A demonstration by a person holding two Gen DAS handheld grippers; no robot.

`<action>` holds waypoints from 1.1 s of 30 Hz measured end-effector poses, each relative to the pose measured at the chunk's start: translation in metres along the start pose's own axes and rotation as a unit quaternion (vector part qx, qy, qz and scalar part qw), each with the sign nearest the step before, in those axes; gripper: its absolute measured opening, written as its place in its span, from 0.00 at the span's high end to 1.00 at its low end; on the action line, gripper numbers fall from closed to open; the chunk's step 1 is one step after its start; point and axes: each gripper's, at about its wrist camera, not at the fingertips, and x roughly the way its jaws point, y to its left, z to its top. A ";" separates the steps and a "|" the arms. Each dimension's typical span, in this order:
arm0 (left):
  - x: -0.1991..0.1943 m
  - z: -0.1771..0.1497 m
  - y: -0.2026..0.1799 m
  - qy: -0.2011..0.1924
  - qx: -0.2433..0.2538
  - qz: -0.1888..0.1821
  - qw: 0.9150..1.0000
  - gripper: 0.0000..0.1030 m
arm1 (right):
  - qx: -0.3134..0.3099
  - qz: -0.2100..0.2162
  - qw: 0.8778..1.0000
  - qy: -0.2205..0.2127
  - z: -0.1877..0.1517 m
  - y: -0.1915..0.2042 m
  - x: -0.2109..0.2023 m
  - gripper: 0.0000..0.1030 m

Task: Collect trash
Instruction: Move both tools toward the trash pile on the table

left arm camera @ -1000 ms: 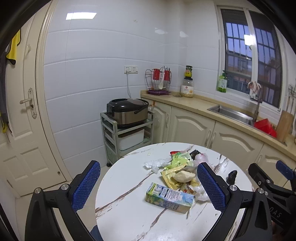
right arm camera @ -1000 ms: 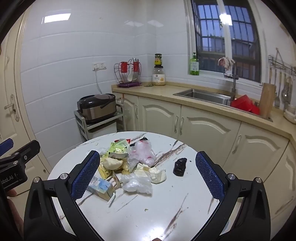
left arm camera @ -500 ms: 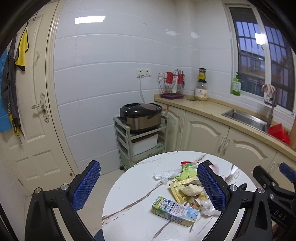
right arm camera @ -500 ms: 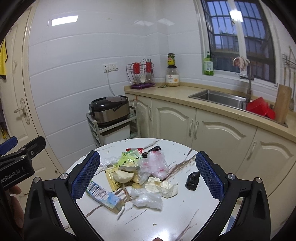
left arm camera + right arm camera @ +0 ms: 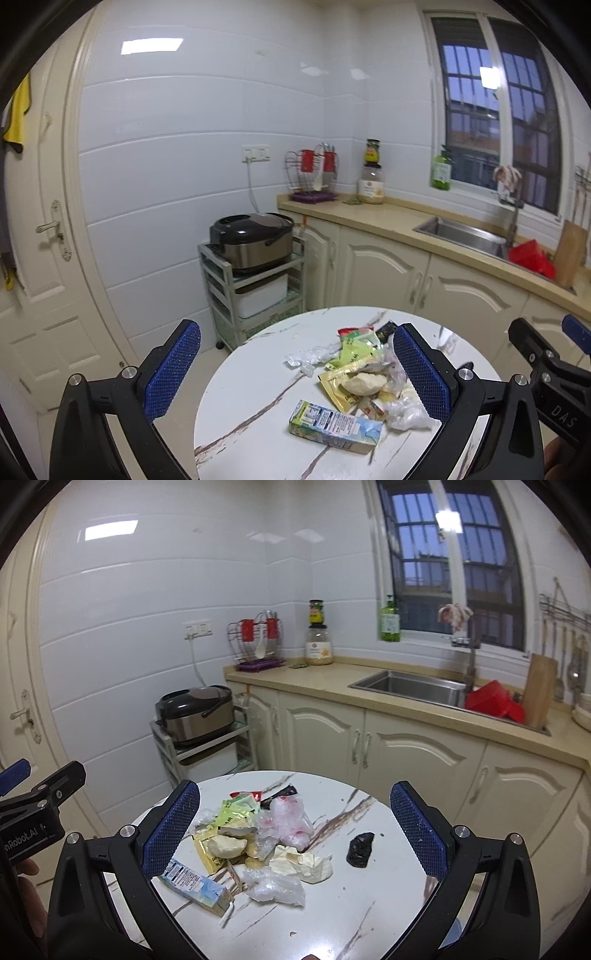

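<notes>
White-tiled kitchen, cream cabinets, round white marble-pattern table (image 5: 251, 398) as landmark.

Left wrist view: left gripper (image 5: 295, 373) above table's near edge, blue-padded fingers spread wide, empty. Trash pile on table: light blue drink carton (image 5: 334, 426) nearest, yellow-green wrappers (image 5: 354, 356) behind it. Black rice cooker (image 5: 253, 236) on grey cart beyond table.

Right wrist view: right gripper (image 5: 295, 829) over table, fingers wide, empty. Clear crumpled plastic bag (image 5: 275, 886) beside carton; black crumpled scrap (image 5: 360, 850) apart, right of pile.

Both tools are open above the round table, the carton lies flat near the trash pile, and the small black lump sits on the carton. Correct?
Not quite. In the right wrist view the black lump sits alone on the table, apart from the pile and far from the carton. The rest holds: left tool and right tool are open, and the carton lies flat.
</notes>
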 end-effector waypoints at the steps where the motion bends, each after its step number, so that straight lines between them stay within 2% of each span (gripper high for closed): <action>1: 0.001 0.000 0.005 0.002 0.002 -0.007 1.000 0.01 | 0.006 -0.011 1.000 0.002 -0.001 0.003 -0.003 0.00; 5: 0.005 0.001 0.029 0.007 -0.010 -0.024 1.000 0.01 | -0.006 -0.031 1.000 0.002 0.001 0.019 -0.010 0.00; 11: 0.011 0.001 0.053 0.019 -0.033 -0.020 0.999 0.01 | -0.024 -0.034 0.999 0.014 -0.001 0.030 -0.001 0.00; 17: 0.029 -0.001 0.048 0.042 -0.042 -0.010 0.998 0.01 | -0.044 -0.015 0.998 0.035 -0.008 0.028 0.026 0.00; 24: 0.069 -0.009 0.030 0.104 -0.035 -0.012 0.994 0.01 | -0.040 -0.008 0.995 0.090 -0.036 0.001 0.070 0.00; 28: 0.091 -0.024 0.025 0.146 -0.030 -0.012 0.989 0.01 | -0.032 -0.008 0.992 0.124 -0.057 -0.014 0.092 0.00; 33: 0.110 -0.036 0.021 0.186 -0.047 -0.020 0.981 0.01 | -0.026 -0.005 0.986 0.167 -0.082 -0.025 0.115 0.00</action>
